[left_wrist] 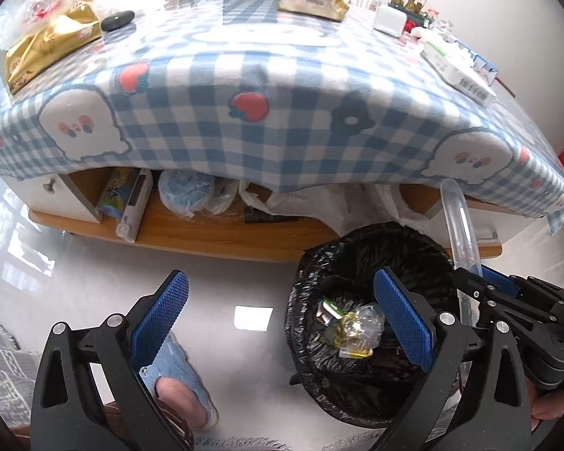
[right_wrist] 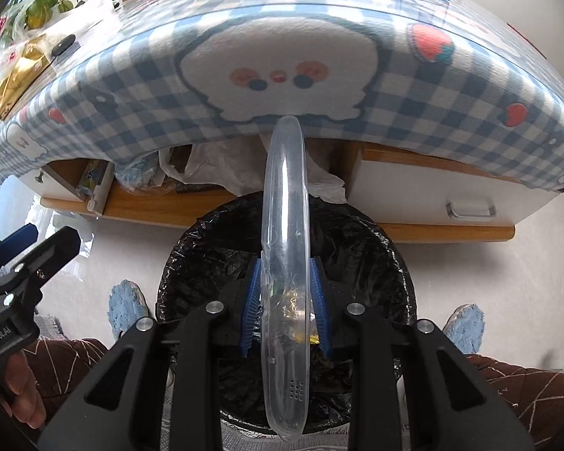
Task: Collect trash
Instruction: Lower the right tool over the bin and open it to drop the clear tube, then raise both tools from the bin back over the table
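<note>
Right gripper (right_wrist: 286, 315) clamped on a clear plastic lid (right_wrist: 285, 263), held on edge at frame centre, directly above the black-lined trash bin (right_wrist: 361, 240). Same lid (left_wrist: 460, 225) seen at right of the left wrist view, rising over the bin's (left_wrist: 319, 274) far rim. Left gripper (left_wrist: 282, 319) spread wide, gripping nothing, 2 blue pads apart at lower frame, 1 pad overlapping the bin mouth. Inside the bin, crumpled wrappers (left_wrist: 351, 329). Behind, across the upper frame, a checked tablecloth (left_wrist: 282, 112) draped over the table.
</note>
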Tool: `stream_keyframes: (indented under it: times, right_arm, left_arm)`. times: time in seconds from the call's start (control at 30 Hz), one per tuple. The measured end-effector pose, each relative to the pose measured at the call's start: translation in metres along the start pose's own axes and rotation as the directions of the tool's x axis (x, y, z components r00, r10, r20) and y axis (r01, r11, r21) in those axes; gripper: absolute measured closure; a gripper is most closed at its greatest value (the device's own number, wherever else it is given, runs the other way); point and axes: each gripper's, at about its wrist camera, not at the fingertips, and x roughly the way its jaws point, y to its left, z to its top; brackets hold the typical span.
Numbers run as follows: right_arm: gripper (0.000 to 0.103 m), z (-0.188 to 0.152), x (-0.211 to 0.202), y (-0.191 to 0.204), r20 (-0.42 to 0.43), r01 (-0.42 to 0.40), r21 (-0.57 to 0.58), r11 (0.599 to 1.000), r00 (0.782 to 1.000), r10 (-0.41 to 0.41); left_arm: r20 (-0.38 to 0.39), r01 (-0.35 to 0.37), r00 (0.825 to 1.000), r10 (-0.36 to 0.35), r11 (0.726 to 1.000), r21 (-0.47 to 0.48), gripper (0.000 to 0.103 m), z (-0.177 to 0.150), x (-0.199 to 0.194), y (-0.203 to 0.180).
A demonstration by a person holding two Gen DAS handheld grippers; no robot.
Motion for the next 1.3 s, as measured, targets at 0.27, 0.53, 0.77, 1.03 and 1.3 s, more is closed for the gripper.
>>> stream_keyframes:
  times: [0.27, 0.53, 0.77, 1.03, 1.3]
  right_arm:
    - [0.063, -0.002, -0.005, 0.003, 0.026, 0.002, -0.019, 1.0, 1.0, -0.002]
    - [0.043, 0.002, -0.017, -0.001, 0.051, 0.01, -0.015, 1.0, 0.999, -0.009]
    - [0.018, 0.012, -0.047, -0.005, 0.126, 0.03, 0.004, 1.0, 0.992, -0.03]
    - [0.01, 0.025, -0.075, -0.016, 0.171, 0.056, 0.032, 0.998, 0.983, -0.061]
    - [0.01, 0.035, -0.101, -0.016, 0.216, 0.078, 0.009, 0.997, 0.973, -0.078]
  left_arm:
    - [-0.013, -0.021, 1.0, 0.021, 1.0, 0.005, 0.006, -0.002, 0.004, 0.001]
    - [-0.009, -0.014, 1.0, 0.014, 1.0, -0.006, 0.006, 0.001, 0.001, 0.001]
    - [0.036, -0.031, 0.999, 0.03, 0.999, 0.015, 0.006, 0.011, -0.017, -0.008]
    - [0.08, -0.023, 0.997, 0.02, 0.999, 0.04, 0.006, 0.027, -0.045, -0.015]
    - [0.109, -0.022, 0.994, 0.016, 0.998, 0.052, 0.006, 0.048, -0.075, -0.02]
